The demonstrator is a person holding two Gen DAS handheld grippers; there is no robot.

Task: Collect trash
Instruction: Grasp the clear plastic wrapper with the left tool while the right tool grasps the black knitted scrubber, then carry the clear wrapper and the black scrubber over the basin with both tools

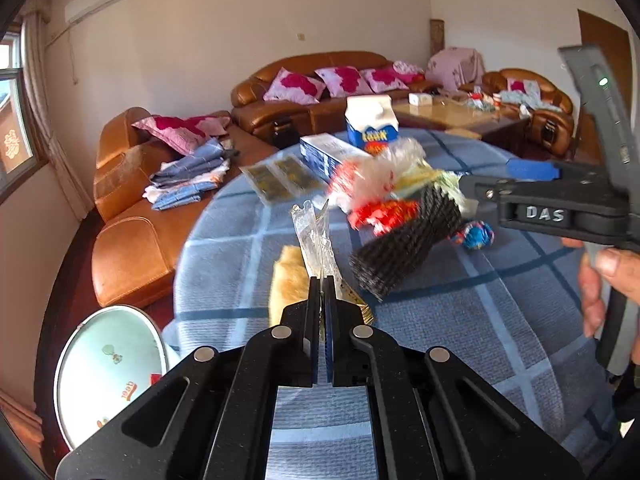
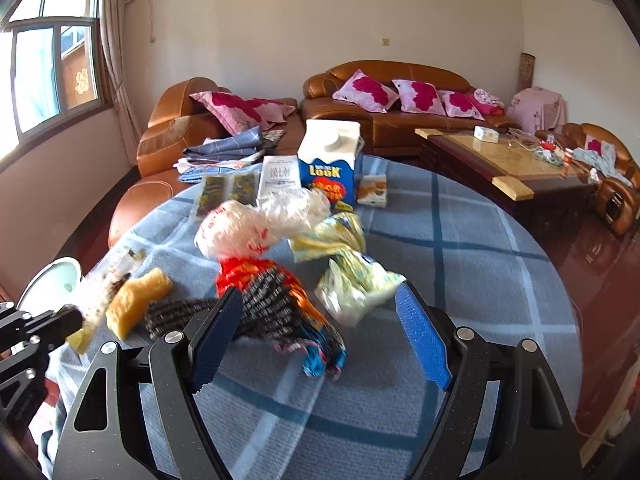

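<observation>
My left gripper (image 1: 323,280) is shut on a clear plastic wrapper (image 1: 314,236) and holds it above the table. Beside it lies a yellow sponge (image 1: 289,280); it also shows in the right wrist view (image 2: 138,302). My right gripper (image 2: 320,316) is open over a pile of trash: a black mesh piece (image 2: 264,308), a red-orange wrapper (image 2: 248,272), a white crumpled bag (image 2: 240,232), yellow-white bags (image 2: 352,276) and a blue-pink wrapper (image 2: 320,354). In the left wrist view the right gripper (image 1: 492,184) reaches in from the right above the black mesh (image 1: 408,240).
The round table (image 2: 460,280) has a blue checked cloth. At its far side stand a blue milk carton (image 2: 328,164), a white box (image 2: 280,176), dark sachets (image 2: 228,190) and a small snack box (image 2: 373,189). A white bin (image 1: 108,368) stands at the lower left. Sofas lie behind.
</observation>
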